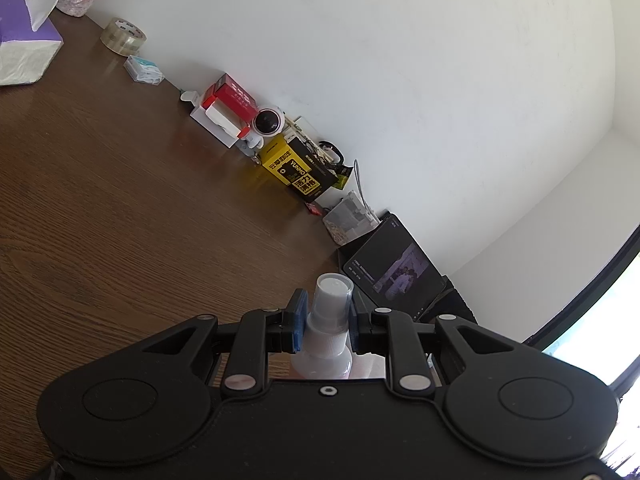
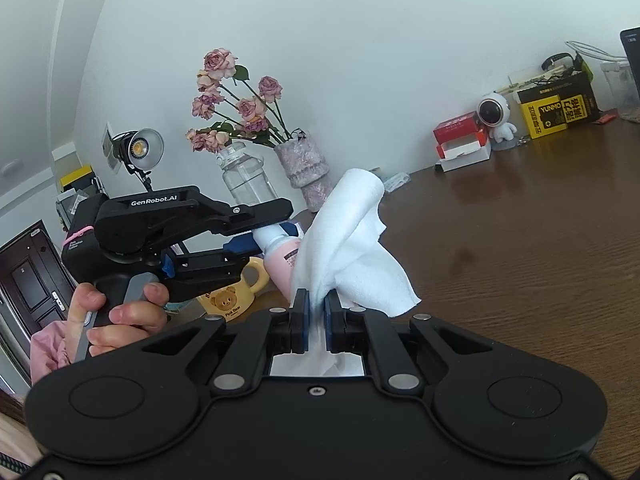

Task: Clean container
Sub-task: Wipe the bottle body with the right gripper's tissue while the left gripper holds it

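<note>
A small spray bottle [image 1: 328,320] with a clear cap and pale pink body is clamped at its neck in my left gripper [image 1: 325,324], lifted above the brown table [image 1: 120,220]. In the right wrist view the same bottle [image 2: 280,256] shows pink beneath the left gripper [image 2: 264,240], held by a person's hand [image 2: 116,316]. My right gripper [image 2: 316,320] is shut on a white cloth [image 2: 352,240], which drapes up against the bottle's side and hides part of it.
A yellow bear mug [image 2: 232,292] stands under the left gripper. Behind are a clear water bottle [image 2: 248,180], a vase of roses [image 2: 308,168] and a lamp [image 2: 140,148]. Along the wall sit red boxes [image 1: 228,108], a yellow box [image 1: 296,172], a tablet [image 1: 396,272], tape [image 1: 122,36] and tissues [image 1: 24,40].
</note>
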`<state>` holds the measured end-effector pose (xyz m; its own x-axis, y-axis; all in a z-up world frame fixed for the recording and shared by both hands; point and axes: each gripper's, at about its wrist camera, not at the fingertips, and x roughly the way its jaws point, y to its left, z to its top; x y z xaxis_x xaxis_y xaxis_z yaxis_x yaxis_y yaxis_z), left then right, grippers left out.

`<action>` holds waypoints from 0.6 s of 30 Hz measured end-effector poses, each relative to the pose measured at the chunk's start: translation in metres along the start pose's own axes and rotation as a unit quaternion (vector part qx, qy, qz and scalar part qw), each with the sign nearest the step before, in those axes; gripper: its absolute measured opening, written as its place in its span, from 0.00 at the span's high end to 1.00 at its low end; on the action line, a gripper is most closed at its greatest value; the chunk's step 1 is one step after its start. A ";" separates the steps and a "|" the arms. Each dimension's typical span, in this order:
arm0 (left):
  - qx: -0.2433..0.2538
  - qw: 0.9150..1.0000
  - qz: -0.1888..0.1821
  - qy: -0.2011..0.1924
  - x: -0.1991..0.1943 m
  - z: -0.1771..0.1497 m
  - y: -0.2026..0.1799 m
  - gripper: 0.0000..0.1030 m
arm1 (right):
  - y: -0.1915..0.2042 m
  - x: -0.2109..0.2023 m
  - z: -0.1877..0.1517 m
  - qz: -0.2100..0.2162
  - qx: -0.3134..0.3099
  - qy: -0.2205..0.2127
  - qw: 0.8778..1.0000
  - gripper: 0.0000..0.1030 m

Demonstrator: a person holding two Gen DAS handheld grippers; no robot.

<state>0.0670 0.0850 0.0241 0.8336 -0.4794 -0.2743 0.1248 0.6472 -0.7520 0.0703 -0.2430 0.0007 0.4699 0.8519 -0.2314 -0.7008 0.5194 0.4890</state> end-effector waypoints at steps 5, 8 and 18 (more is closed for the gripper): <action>0.001 1.000 0.001 -0.001 -0.001 0.000 -0.001 0.80 | 0.007 0.006 0.006 0.013 -0.008 -0.007 1.000 0.92; 0.000 1.000 0.002 -0.002 -0.001 -0.001 -0.001 0.80 | 0.010 0.009 0.008 0.019 -0.006 -0.014 1.000 0.92; 0.001 1.000 -0.003 0.001 -0.001 -0.002 -0.003 0.80 | 0.017 0.014 0.018 0.023 -0.012 -0.033 0.999 0.92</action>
<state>0.0650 0.0823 0.0253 0.8319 -0.4848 -0.2700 0.1317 0.6451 -0.7527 0.0743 -0.2237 0.0213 0.4702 0.8692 -0.1528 -0.7349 0.4815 0.4776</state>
